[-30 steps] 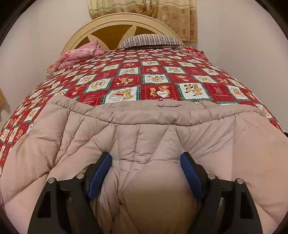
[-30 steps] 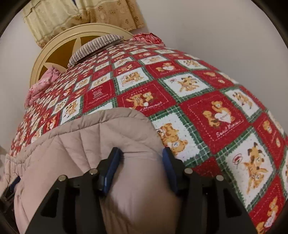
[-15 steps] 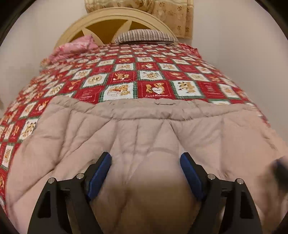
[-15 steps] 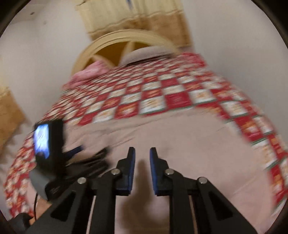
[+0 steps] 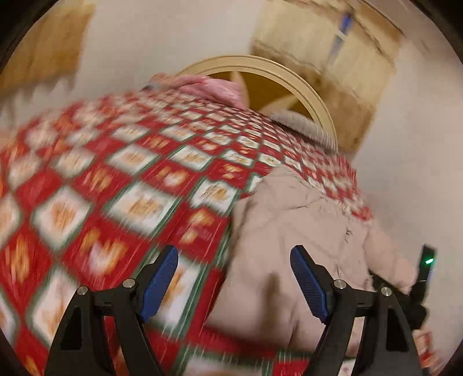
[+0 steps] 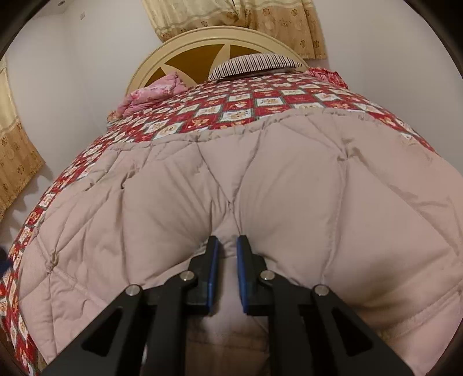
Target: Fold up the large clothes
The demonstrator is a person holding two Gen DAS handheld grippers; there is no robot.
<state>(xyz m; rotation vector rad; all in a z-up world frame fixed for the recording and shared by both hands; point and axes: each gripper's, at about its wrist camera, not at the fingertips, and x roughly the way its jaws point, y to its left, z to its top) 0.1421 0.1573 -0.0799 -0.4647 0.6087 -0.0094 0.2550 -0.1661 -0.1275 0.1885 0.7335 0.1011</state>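
Observation:
A beige quilted down coat (image 6: 289,179) lies spread across the near end of a bed with a red patchwork teddy-bear cover (image 6: 246,107). My right gripper (image 6: 227,245) is shut on a pinch of the coat's fabric at its middle seam. My left gripper (image 5: 234,277) is open and empty, over the coat's left edge (image 5: 275,231) where it meets the bed cover (image 5: 115,188). The left wrist view is motion-blurred. The right gripper's body shows in the left wrist view at the far right (image 5: 416,289).
A cream headboard (image 6: 220,37) stands at the far end with a striped pillow (image 6: 254,63) and a pink folded blanket (image 6: 153,95). Patterned curtains (image 6: 231,14) hang behind; another curtain (image 6: 14,150) hangs at the left. White walls flank the bed.
The left gripper swung left off the coat's middle to its left edge, still open. The right gripper came to the coat's middle and closed on a fold of fabric.

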